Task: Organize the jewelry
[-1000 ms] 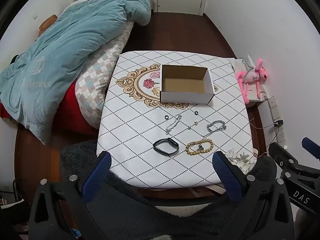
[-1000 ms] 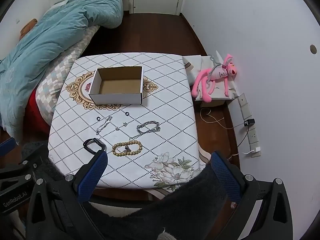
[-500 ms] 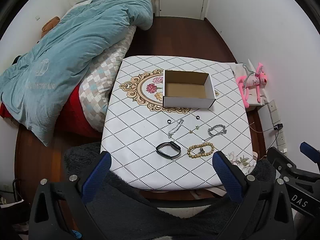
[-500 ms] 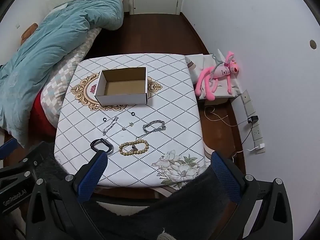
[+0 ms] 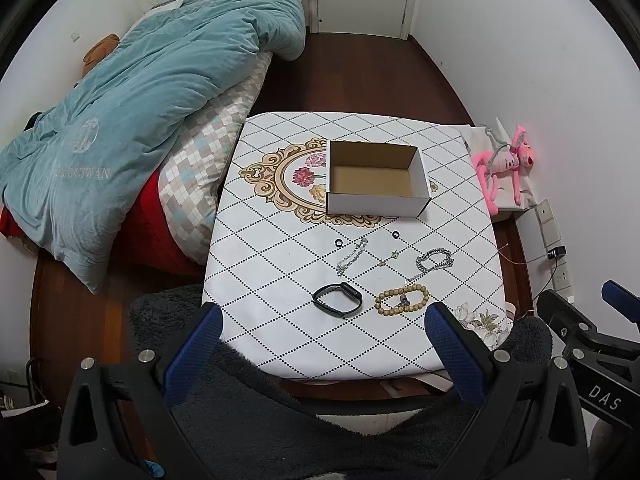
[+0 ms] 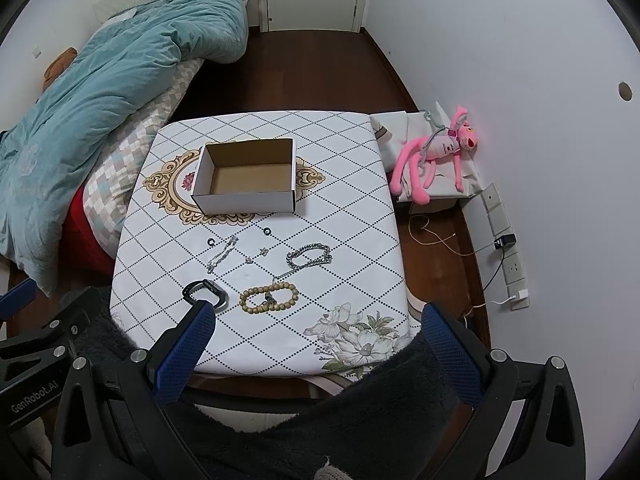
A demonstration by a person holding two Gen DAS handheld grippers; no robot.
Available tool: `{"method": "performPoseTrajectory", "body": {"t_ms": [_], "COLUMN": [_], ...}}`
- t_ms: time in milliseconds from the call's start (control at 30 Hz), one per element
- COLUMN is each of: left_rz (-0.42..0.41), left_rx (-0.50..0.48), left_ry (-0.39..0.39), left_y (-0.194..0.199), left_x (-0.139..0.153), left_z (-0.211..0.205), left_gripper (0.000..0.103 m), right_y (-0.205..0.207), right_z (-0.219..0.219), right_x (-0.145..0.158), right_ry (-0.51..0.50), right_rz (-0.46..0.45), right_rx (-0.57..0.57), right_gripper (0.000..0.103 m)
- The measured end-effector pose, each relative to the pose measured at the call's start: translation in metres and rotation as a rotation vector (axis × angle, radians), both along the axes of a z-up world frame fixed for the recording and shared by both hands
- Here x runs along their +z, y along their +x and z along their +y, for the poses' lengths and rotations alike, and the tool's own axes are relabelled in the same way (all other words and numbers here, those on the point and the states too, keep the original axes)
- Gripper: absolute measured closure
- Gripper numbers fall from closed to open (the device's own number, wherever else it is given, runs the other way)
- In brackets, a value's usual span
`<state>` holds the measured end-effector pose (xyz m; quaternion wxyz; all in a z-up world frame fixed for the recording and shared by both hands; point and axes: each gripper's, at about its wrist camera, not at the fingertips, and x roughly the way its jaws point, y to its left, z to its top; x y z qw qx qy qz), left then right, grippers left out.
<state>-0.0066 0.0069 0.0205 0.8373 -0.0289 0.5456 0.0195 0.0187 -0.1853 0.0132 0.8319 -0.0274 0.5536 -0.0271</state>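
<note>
An open, empty white cardboard box (image 5: 376, 178) (image 6: 246, 178) stands on a small table with a diamond-pattern cloth (image 5: 260, 264) (image 6: 356, 216). In front of it lie a black band (image 5: 337, 299) (image 6: 205, 291), a wooden bead bracelet (image 5: 402, 300) (image 6: 269, 297), a silver link bracelet (image 5: 434, 260) (image 6: 309, 256), a thin silver chain (image 5: 351, 256) (image 6: 222, 254), two small black rings (image 5: 339, 243) (image 5: 395, 234) and tiny studs (image 6: 263, 252). My left gripper (image 5: 320, 322) and right gripper (image 6: 316, 320) are both open and empty, held above the table's near edge.
A bed with a teal duvet (image 5: 132, 120) and checked pillow (image 5: 208, 156) lies left of the table. A pink plush toy (image 6: 436, 156) lies on a low box at the right wall, with sockets and cables (image 6: 504, 248). Dark fleece (image 5: 320, 420) covers the foreground.
Both grippers have drawn back and risen a little, so the table and jewelry look smaller and farther off. Nothing on the table has moved.
</note>
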Motion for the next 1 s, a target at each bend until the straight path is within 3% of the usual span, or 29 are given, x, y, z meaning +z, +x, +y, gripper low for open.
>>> {"method": "performPoseTrajectory", "body": {"t_ms": [1000], "left_rz": [-0.003], "left_rx": [-0.001], "left_ry": [0.002], "left_y": [0.0028], "left_x": [-0.0003], "left_z": [-0.0038], "left_gripper": [0.0], "right_y": [0.0004], "right_z": [-0.0061], "right_x": [0.0016], "right_ry": [-0.002], "right_rz": [0.001], "right_rx": [-0.009], "right_gripper": [0.0]}}
